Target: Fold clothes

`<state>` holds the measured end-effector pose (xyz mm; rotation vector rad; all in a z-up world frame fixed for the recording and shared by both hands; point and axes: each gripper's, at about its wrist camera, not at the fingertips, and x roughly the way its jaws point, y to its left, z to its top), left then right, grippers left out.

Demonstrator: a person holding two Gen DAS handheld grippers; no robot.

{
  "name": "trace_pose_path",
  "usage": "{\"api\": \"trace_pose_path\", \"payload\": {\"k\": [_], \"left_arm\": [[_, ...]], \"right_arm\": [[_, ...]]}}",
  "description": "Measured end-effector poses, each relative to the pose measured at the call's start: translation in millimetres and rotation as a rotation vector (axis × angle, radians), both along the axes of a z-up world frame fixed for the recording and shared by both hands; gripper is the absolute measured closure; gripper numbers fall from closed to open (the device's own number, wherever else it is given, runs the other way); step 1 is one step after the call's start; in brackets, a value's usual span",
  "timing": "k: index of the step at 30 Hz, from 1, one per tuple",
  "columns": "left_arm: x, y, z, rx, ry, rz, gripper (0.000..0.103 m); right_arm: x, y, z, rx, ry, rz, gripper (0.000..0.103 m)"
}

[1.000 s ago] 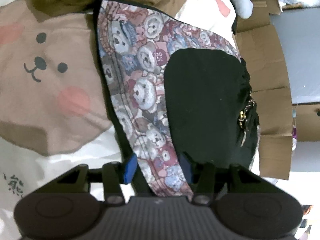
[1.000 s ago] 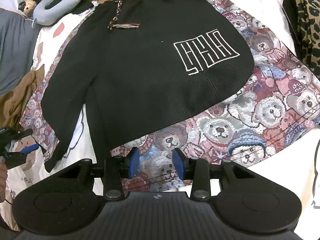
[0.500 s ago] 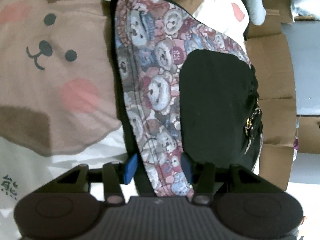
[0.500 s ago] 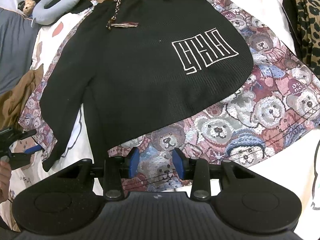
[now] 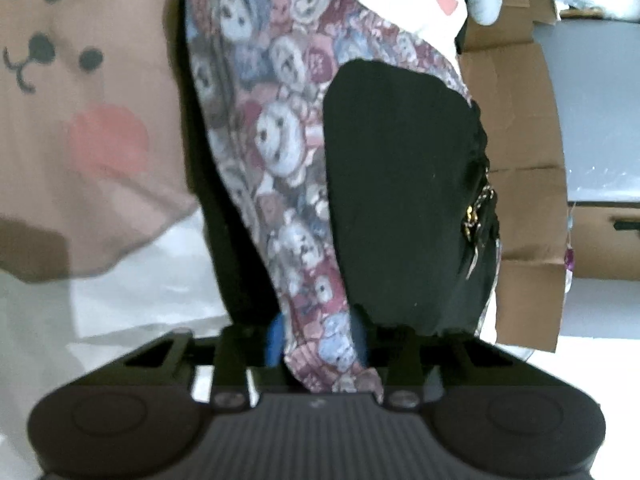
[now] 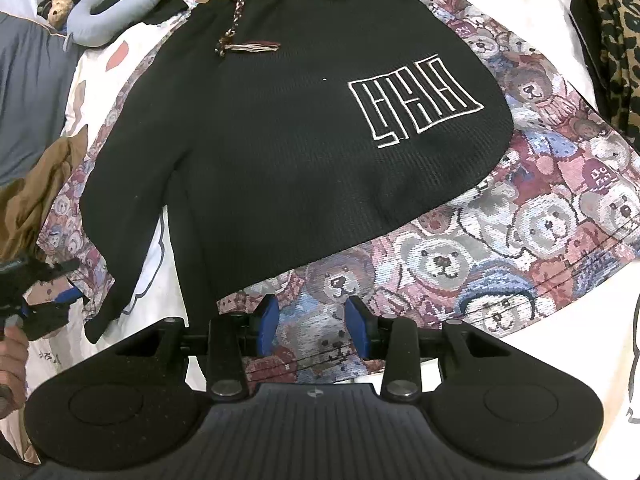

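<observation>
A black sweater (image 6: 280,140) with a white line logo lies spread on top of a bear-patterned garment (image 6: 540,220) on the bed. My right gripper (image 6: 312,324) stands open just over the patterned garment's near hem, its blue pads either side of a bear face. In the left wrist view my left gripper (image 5: 316,340) is shut on the bear-patterned garment (image 5: 280,140), whose edge bunches up between the blue pads. The black sweater (image 5: 400,200) lies to its right. The left gripper (image 6: 52,304) also shows at the far left of the right wrist view.
The bedsheet (image 5: 80,120) carries a big brown bear face. Cardboard (image 5: 520,160) lines the bed's far side. A blue neck pillow (image 6: 112,8), a brown garment (image 6: 32,192) and a leopard-print cloth (image 6: 616,40) lie around the edges. A hand (image 6: 12,364) holds the left gripper.
The left gripper's pads have come together on the patterned garment's edge, and the fabric now rises into them. The right gripper has hardly moved.
</observation>
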<state>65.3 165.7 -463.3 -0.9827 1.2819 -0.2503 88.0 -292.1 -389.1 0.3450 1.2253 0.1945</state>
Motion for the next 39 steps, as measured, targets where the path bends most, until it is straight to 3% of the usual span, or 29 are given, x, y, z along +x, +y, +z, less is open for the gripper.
{"api": "trace_pose_path", "payload": {"k": [4, 5, 27, 33, 37, 39], "left_arm": [[-1.6, -1.2, -2.9, -0.007, 0.004, -0.001, 0.090], [-1.4, -1.1, -3.5, -0.006, 0.006, 0.001, 0.102], [-9.0, 13.4, 0.6, 0.105, 0.025, -0.055, 0.103], [-2.9, 7.5, -0.4, 0.098, 0.042, -0.082, 0.101], [-4.1, -4.4, 2.4, 0.068, 0.052, -0.107, 0.093], [-6.0, -8.4, 2.6, 0.041, 0.057, -0.110, 0.083]], "right_arm": [[0.0, 0.9, -0.4, 0.003, -0.001, 0.001, 0.059], [0.2, 1.5, -0.4, 0.003, -0.001, 0.002, 0.059], [12.0, 9.9, 6.3, 0.024, -0.032, 0.057, 0.059], [12.2, 9.1, -3.9, -0.003, 0.010, 0.078, 0.059], [8.0, 8.5, -7.5, -0.008, 0.027, 0.087, 0.059], [6.9, 8.2, -6.2, -0.005, 0.025, 0.087, 0.059]]}}
